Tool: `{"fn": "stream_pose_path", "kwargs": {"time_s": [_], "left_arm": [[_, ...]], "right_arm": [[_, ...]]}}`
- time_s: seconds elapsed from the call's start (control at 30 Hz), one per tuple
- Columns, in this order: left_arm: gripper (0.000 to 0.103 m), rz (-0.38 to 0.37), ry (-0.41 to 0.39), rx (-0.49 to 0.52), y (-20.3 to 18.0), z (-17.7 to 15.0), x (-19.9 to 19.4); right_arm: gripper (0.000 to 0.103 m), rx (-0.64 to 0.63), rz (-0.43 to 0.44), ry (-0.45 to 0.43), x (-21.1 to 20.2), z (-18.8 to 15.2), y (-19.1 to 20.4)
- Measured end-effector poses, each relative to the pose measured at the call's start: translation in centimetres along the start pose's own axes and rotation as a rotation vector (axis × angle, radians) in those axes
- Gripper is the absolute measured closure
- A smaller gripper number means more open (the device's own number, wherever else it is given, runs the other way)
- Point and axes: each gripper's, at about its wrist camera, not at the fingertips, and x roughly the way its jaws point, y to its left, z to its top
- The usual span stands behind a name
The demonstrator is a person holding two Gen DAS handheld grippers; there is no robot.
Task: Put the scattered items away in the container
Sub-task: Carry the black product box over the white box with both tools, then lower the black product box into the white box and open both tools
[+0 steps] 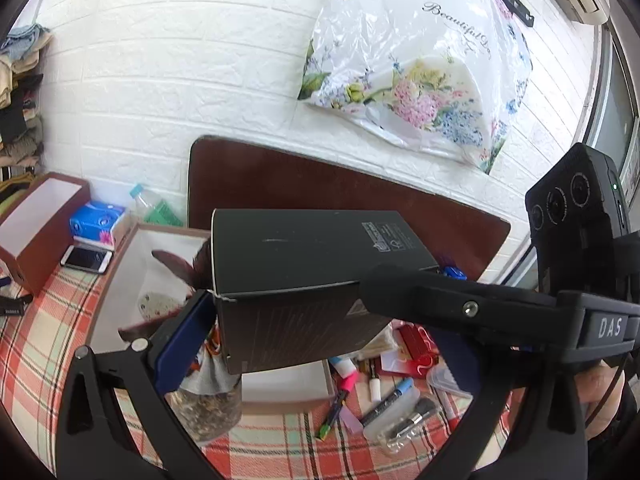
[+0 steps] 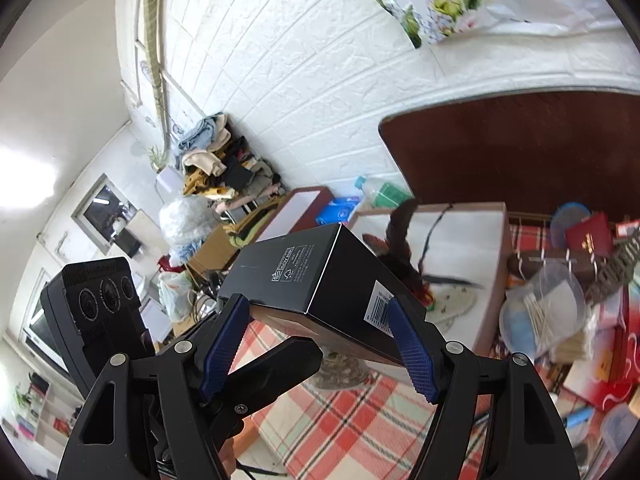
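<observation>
Right wrist view: the right gripper (image 2: 318,344) grasps a black box (image 2: 320,280) held clear of the checked tablecloth (image 2: 344,420), its two blue-padded fingers (image 2: 412,352) pressed against opposite sides of the box's near end, one pad beside the barcode label. The box sits squarely between the jaws and tilts away, its far end pointing toward the open white-lined container (image 2: 472,248) just beyond. Inside that container lie dark feathers (image 2: 400,236) and a speckled piece. To the right, scattered items crowd the cloth: a clear tub of cotton swabs (image 2: 548,308) and a red booklet (image 2: 590,236).

Left wrist view: the left gripper (image 1: 304,344) holds the same black box (image 1: 316,264) from another side. Its blue pad (image 1: 184,340) touches the box's lower left corner; the opposite finger is hidden behind the right gripper's black arm (image 1: 472,304), which crosses in front, so I cannot tell from this angle whether the left jaws truly clench the box. Below the box stand a jar of dried bits (image 1: 208,408) and loose markers (image 1: 384,400), with a makeup brush (image 1: 412,416) near them. Farther left lie a phone (image 1: 86,259) and a second brown box (image 1: 40,228). A dark brown board (image 1: 320,184) leans on the white brick wall (image 1: 160,80), and a flowered plastic bag (image 1: 420,68) hangs above it.
</observation>
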Motion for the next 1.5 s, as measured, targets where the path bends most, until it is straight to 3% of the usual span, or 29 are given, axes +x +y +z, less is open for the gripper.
{"fn": "stream_pose_path", "kwargs": {"time_s": [0.23,0.5,0.7,0.77,0.87,1.0,1.3,1.5], "left_arm": [[0.001,-0.001,-0.043,0.012,0.4,3.3,0.7],[0.001,0.001,-0.047,0.025,0.9,4.8,2.8],[0.001,0.0,0.005,-0.022,3.2,3.1,5.3],[0.001,-0.012,0.018,-0.031,3.7,2.6,5.9],[0.001,-0.01,0.02,-0.021,4.2,2.2,6.1],[0.001,0.064,0.041,0.039,4.1,1.7,6.5],[0.0,0.051,0.059,0.009,4.6,0.3,6.3],[0.0,0.034,0.086,0.015,3.4,-1.8,6.3]], "right_arm": [[0.029,-0.023,0.003,-0.035,0.2,3.2,0.3],[0.028,-0.022,-0.012,-0.041,1.6,5.2,-0.7],[0.026,0.011,-0.034,0.001,4.7,4.5,-2.5],[0.011,0.033,-0.037,0.016,6.0,4.2,-3.0],[0.0,0.075,0.013,0.033,7.4,4.1,-3.6],[0.0,0.029,-0.025,0.058,8.6,3.7,-2.8],[0.0,0.053,-0.028,0.059,7.8,2.6,-3.4],[0.0,0.088,-0.048,0.047,4.3,0.1,-5.8]]}}
